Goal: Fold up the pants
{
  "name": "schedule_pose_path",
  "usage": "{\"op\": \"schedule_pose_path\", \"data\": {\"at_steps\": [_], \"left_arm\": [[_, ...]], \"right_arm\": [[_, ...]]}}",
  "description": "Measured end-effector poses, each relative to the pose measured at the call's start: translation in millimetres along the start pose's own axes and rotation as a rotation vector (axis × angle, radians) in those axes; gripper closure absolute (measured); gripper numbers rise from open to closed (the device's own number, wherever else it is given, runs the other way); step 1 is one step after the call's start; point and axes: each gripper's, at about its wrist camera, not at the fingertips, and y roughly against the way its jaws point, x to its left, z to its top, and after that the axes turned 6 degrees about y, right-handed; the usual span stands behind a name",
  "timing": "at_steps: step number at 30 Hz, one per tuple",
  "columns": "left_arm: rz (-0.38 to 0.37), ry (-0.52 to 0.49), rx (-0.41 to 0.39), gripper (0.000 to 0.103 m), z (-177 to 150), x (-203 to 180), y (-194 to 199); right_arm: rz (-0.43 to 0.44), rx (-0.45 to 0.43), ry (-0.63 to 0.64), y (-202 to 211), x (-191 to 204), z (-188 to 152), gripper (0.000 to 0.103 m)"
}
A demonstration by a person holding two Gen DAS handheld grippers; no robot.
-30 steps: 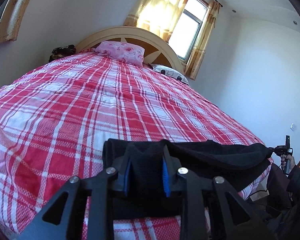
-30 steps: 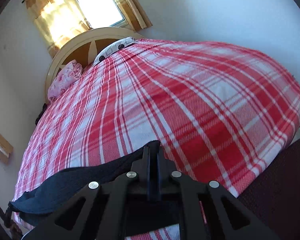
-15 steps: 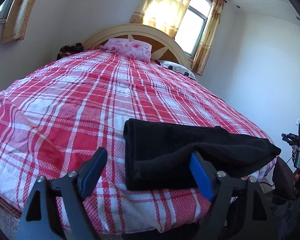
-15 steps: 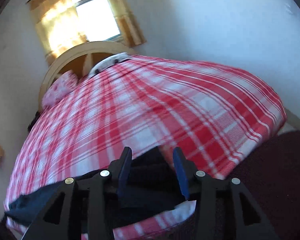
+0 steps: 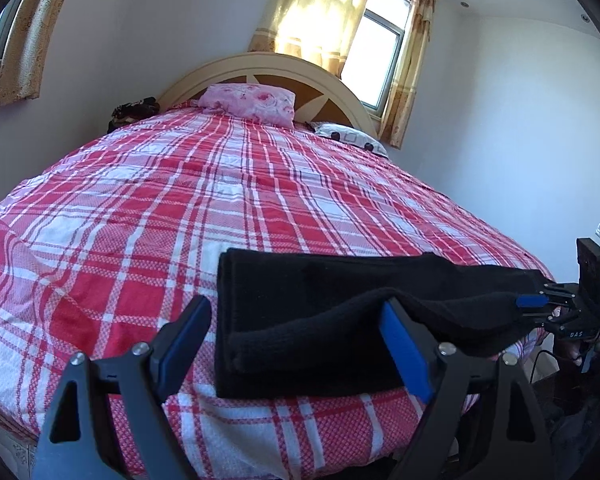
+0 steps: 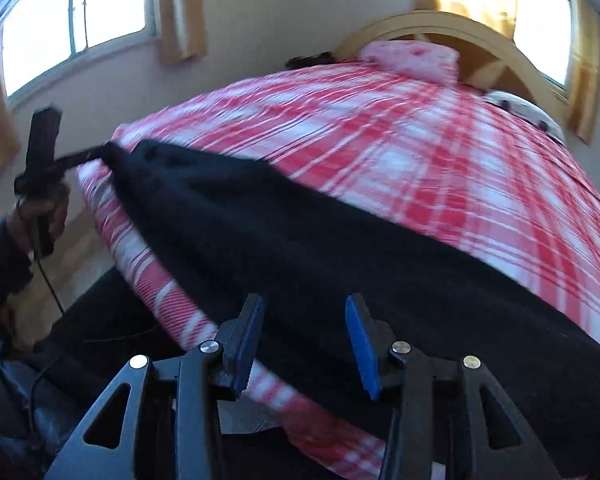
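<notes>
The black pants (image 5: pixel 340 320) lie folded into a long band along the near edge of the red plaid bed (image 5: pixel 220 200). My left gripper (image 5: pixel 296 344) is open, its blue pads wide apart at the pants' left end. My right gripper (image 6: pixel 304 344) is open just above the pants (image 6: pixel 340 248) at their right end. The right gripper also shows at the far right of the left wrist view (image 5: pixel 540 308). The left gripper shows in the right wrist view (image 6: pixel 96 154), at the pants' far end.
A pink pillow (image 5: pixel 252 100) and a white spotted pillow (image 5: pixel 352 136) lie by the cream headboard (image 5: pixel 268 68). Dark clothing (image 5: pixel 134 110) sits at the bed's far left corner. Curtained windows (image 5: pixel 380 40) are behind the bed. The floor beside the bed is dark.
Both grippers were shut on the pants a second ago and have opened and let go. The right gripper has swung round to face left along the pants; its view is blurred.
</notes>
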Motion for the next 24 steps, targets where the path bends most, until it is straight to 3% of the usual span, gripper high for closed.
{"op": "schedule_pose_path", "data": {"at_steps": [5, 8, 9, 11, 12, 16, 19, 24], "left_arm": [[-0.02, 0.019, 0.019, 0.016, -5.1, -3.4, -10.4], [-0.019, 0.018, 0.011, 0.016, -2.8, -5.7, -8.3], [-0.019, 0.023, 0.009, 0.016, -1.8, -5.9, -7.4], [-0.016, 0.034, -0.003, 0.016, 1.4, -5.0, -4.0], [-0.014, 0.039, -0.009, 0.016, 2.6, -4.3, -1.6], [-0.029, 0.07, -0.015, 0.016, 5.7, 1.8, 2.4], [-0.032, 0.076, 0.015, 0.016, 1.5, 3.5, -3.0], [0.002, 0.02, 0.083, 0.015, -13.0, 3.3, -5.6]], "right_arm": [[-0.099, 0.07, 0.158, -32.4, 24.3, -4.8, 0.058], [-0.118, 0.081, 0.155, -38.7, 19.1, -4.9, 0.061], [-0.114, 0.081, 0.14, -39.3, 16.6, -3.7, 0.064], [-0.126, 0.083, 0.127, -39.5, 13.7, -0.2, 0.093], [-0.114, 0.082, 0.119, -38.1, 11.7, 2.0, 0.096], [-0.061, 0.057, 0.095, -21.0, 13.1, 7.8, 0.097], [0.0, 0.098, 0.095, -18.7, 18.7, 2.6, 0.097], [0.029, 0.184, 0.143, -30.5, 28.5, -7.4, 0.095]]}}
